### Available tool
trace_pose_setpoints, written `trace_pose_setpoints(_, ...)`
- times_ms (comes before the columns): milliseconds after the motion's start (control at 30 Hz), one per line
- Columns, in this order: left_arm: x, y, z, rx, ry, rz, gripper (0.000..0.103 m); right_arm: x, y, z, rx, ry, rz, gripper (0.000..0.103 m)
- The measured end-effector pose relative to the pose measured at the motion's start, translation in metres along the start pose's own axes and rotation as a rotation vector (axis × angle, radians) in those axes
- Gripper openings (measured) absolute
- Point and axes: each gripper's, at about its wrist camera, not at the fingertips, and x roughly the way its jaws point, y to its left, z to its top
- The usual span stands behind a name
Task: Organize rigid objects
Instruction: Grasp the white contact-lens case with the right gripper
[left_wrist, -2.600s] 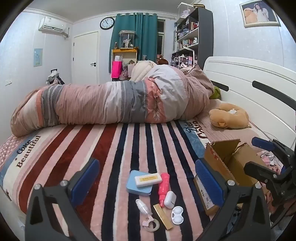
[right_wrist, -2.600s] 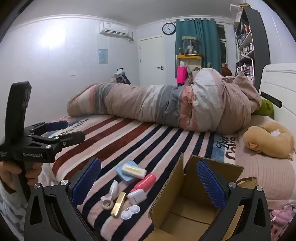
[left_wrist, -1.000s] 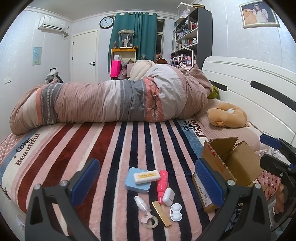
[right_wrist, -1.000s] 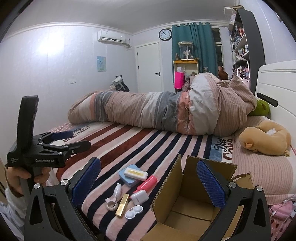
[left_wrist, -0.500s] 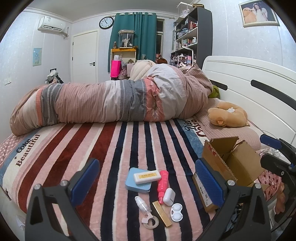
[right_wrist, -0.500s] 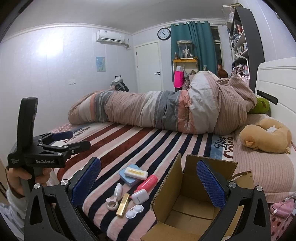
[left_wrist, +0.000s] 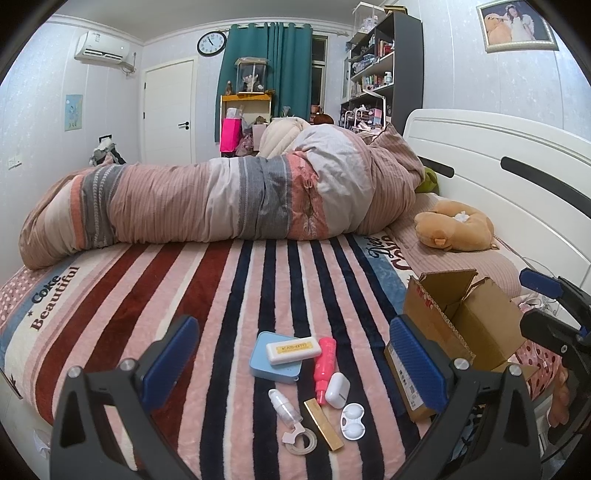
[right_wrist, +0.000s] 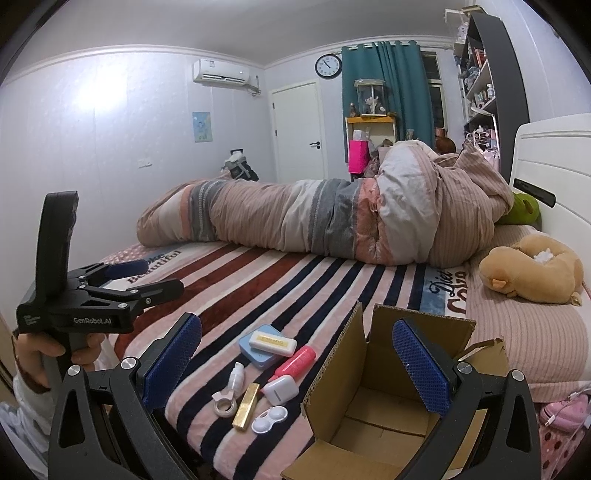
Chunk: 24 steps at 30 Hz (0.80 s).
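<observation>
Small items cluster on striped blanket (left_wrist: 229, 295): blue case (left_wrist: 275, 363) with white box (left_wrist: 293, 347) on top, pink bottle (left_wrist: 324, 363), white earbud case (left_wrist: 337, 389), gold bar (left_wrist: 323, 419), lens case (left_wrist: 352, 421), tape roll (left_wrist: 301, 439). Open cardboard box (right_wrist: 388, 417) just right. Left gripper (left_wrist: 291, 363) and right gripper (right_wrist: 295, 363) both spread wide, empty.

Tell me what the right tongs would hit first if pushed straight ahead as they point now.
Probably the open cardboard box: the right tongs, open and empty, point over its near flap. Depth is unclear; a higher path would pass on toward the rolled duvet.

pale walls (left_wrist: 461, 74) | teal curtain (left_wrist: 273, 66) | white door (left_wrist: 168, 110) | dark shelving (left_wrist: 388, 66) | white headboard (left_wrist: 498, 177)
</observation>
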Motion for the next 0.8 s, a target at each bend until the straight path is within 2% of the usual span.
trace_pose_setpoints(167,0.001,0.006,-0.002,0.010,-0.004,-0.034,0.103,0.002,0.001,-0.004,0.004,-0.002,-0.001,0.103)
trace_pose_setpoints(267,0.003,0.014,-0.004,0.017,-0.012,-0.049,0.103,0.001,0.014,-0.002,-0.039,-0.015,-0.020,0.085)
trace_pose_setpoints(333,0.004,0.024,-0.006,0.012,-0.015,-0.055,0.103,0.003,0.026,0.000,-0.073,-0.023,-0.023,0.066)
trace_pose_setpoints(367,0.005,0.031,-0.008,0.008,-0.018,-0.057,0.103,0.006,0.036,0.000,-0.101,-0.027,-0.014,0.061)
trace_pose_setpoints(433,0.008,0.047,-0.012,0.006,-0.027,-0.045,0.103,0.014,0.053,0.000,-0.138,-0.027,0.008,0.044)
trace_pose_setpoints(600,0.022,0.084,-0.031,0.000,-0.009,-0.036,0.103,0.063,0.094,-0.013,-0.162,0.093,0.095,0.025)
trace_pose_setpoints(700,0.040,0.101,-0.050,-0.011,0.037,-0.035,0.102,0.095,0.108,-0.039,-0.144,0.190,0.139,0.024)
trace_pose_setpoints(800,0.065,0.112,-0.074,-0.018,0.111,-0.063,0.102,0.121,0.105,-0.072,-0.091,0.286,0.143,0.024)
